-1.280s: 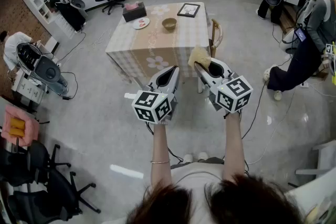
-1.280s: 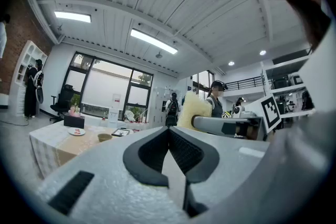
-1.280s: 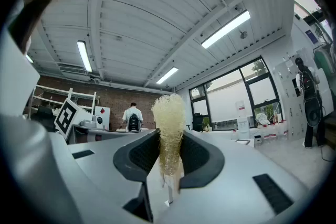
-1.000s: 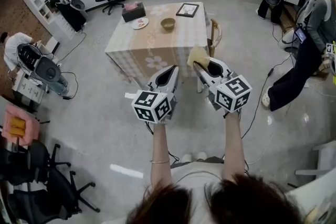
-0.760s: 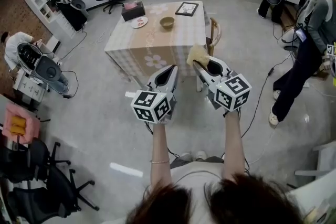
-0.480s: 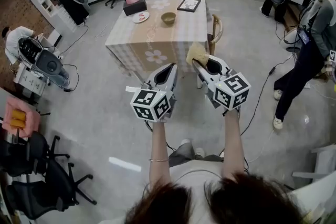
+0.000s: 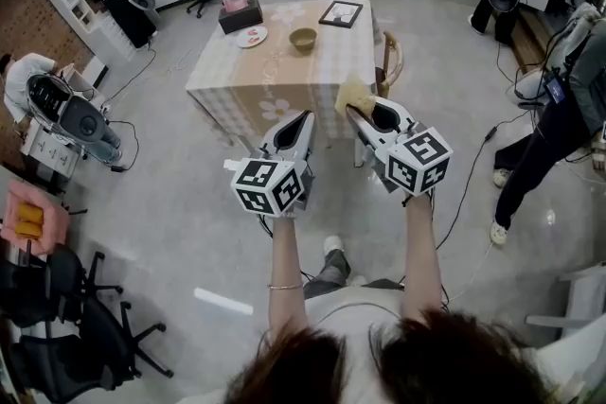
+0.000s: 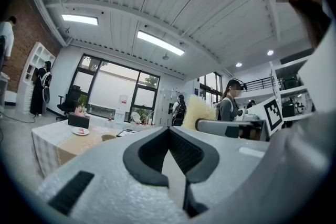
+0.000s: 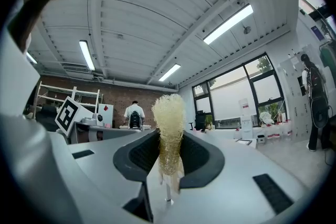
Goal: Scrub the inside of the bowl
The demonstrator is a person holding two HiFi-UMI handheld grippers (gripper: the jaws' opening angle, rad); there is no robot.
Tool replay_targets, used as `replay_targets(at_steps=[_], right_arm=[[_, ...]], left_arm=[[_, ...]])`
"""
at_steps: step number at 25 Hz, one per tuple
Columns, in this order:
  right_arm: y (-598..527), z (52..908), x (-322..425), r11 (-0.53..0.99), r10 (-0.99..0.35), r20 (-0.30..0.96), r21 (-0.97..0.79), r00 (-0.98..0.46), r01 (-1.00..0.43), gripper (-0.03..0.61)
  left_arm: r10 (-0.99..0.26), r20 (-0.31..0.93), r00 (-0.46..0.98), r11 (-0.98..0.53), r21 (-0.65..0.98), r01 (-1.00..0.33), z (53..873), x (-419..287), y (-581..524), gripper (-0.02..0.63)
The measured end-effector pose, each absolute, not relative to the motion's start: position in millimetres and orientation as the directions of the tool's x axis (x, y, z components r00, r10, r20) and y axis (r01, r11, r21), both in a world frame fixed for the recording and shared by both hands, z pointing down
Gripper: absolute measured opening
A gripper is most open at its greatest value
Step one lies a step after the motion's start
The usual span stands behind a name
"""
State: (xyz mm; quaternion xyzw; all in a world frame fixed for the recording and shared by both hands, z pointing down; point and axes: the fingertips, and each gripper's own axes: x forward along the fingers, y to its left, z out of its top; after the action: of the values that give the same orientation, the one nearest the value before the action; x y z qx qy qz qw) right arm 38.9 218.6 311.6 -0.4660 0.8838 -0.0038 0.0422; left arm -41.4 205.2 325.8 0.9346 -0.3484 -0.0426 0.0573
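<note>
Across grey floor: cloth-covered table | bowl, plate, perhaps tissue box atop

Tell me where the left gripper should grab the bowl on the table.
Probably the bowl by its left rim, from above, one jaw inside, one outside: it stands upright and open, no handle visible. That leaves the inside free for the scrubber.

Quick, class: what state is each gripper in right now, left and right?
Left gripper: jaws closed, holding nothing.
Right gripper: jaws closed on the pale yellow mesh scrubber.
</note>
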Motion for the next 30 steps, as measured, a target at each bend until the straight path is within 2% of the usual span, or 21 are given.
replay_targets(at_steps=[14,30], right_arm=[[120.3,313.7,45.1,0.535,-0.844,-0.058,-0.059,-0.533,-0.843,0.095],[60.9,331.9,46.3,0.497,-0.868,-0.021,-0.089,-0.497,-0.863,0.095]], left_arm=[[-0.623,-0.03,0.782,-0.777,0.134,-0.615,320.8,-32.5,103.1,0.012],[-0.574,0.003,0.819,-0.809,0.152,-0.568,338.3,-25.2,42.9,0.012]])
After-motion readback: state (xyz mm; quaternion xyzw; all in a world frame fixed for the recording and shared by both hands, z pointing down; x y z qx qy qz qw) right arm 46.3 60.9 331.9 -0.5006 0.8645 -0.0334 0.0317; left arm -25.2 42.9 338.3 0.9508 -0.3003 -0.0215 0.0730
